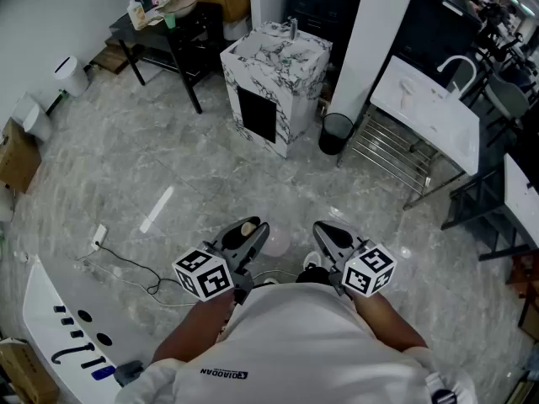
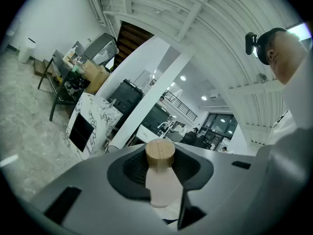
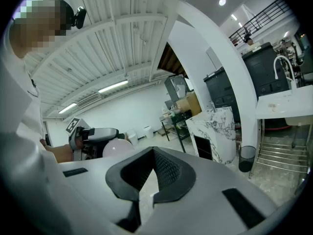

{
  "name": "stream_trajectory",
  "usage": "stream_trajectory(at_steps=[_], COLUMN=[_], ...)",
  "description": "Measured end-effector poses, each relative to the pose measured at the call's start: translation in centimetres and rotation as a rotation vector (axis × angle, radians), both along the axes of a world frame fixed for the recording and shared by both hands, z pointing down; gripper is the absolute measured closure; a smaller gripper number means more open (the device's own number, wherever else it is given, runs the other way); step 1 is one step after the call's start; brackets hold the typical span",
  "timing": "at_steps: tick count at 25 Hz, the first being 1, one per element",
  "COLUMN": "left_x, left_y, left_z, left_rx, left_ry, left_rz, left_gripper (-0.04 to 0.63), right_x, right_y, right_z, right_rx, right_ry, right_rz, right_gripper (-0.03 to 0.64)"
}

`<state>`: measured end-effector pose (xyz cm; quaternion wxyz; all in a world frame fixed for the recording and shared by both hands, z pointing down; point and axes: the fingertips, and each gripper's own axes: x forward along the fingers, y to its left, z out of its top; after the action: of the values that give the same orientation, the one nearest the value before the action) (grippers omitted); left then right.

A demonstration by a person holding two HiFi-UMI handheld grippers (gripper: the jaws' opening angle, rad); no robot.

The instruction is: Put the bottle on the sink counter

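Note:
My left gripper (image 1: 246, 241) is shut on a pale pink bottle (image 1: 271, 241) with a tan cap (image 1: 249, 227), held low in front of the person's body. In the left gripper view the bottle (image 2: 160, 180) stands between the dark pads, cap (image 2: 160, 152) uppermost. My right gripper (image 1: 330, 242) is level with it on the right, its jaws together with nothing between them. The right gripper view shows the left gripper (image 3: 95, 137) and the bottle's round body (image 3: 117, 148). A marble pedestal sink (image 1: 278, 61) stands across the floor ahead. A white sink counter (image 1: 429, 112) with a curved tap is at the right.
A black bin (image 1: 336, 133) stands between the marble sink and a wire rack (image 1: 387, 154) under the white counter. At the back left is a black table (image 1: 173, 32) with small items. Cables (image 1: 118, 268) trail on the grey floor near a white board (image 1: 59, 326).

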<state>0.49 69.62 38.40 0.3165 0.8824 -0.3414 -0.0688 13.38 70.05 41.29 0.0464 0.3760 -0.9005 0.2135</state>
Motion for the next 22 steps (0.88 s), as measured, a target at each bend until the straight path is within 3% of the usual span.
stream_trajectory(at_steps=[13,19,22], left_x=[0.32,0.01,-0.31], left_y=[-0.35,-0.16,0.07], left_z=[-0.35,-0.12,-0.02], left_rx=[0.012,0.013,0.011], left_ry=[0.002,0.001,0.004], left_rz=[-0.002,-0.002,-0.004], left_gripper=[0.465,0.465,0.465], right_x=[0.24,0.05,-0.06], right_y=[-0.03,-0.27,-0.4], right_z=[-0.07,-0.71,-0.65], right_rx=[0.0,0.011,0.017], right_ry=[-0.001,-0.066,-0.039], right_rz=[-0.005,0.019,0.036], right_gripper=[0.577,0.575,0.575])
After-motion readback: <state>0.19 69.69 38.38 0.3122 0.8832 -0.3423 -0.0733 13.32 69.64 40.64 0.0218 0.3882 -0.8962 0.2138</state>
